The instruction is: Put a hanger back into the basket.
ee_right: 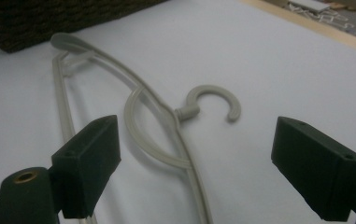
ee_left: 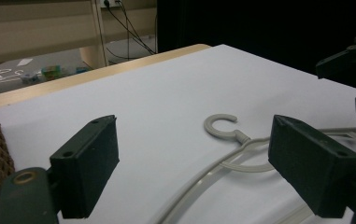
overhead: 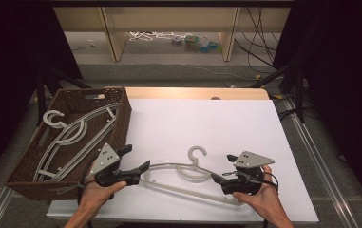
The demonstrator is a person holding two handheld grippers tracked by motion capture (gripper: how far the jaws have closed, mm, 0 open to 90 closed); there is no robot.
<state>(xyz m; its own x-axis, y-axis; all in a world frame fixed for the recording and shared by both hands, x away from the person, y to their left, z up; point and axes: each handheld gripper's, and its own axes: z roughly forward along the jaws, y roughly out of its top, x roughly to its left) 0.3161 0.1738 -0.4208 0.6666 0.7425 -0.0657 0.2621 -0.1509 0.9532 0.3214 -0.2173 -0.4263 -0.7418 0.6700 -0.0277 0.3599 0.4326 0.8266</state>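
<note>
Now grey hanger [overhead: 188, 172] lies flat on white table [overhead: 226, 123]. Left tool [overhead: 138, 160] and right tool [overhead: 222, 167] both released, one near each hanger end. Brown basket [overhead: 121, 118] far left holds more hangers [overhead: 69, 137].

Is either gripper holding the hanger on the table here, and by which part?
Neither: left gripper and right gripper are open at the hanger's ends.
</note>
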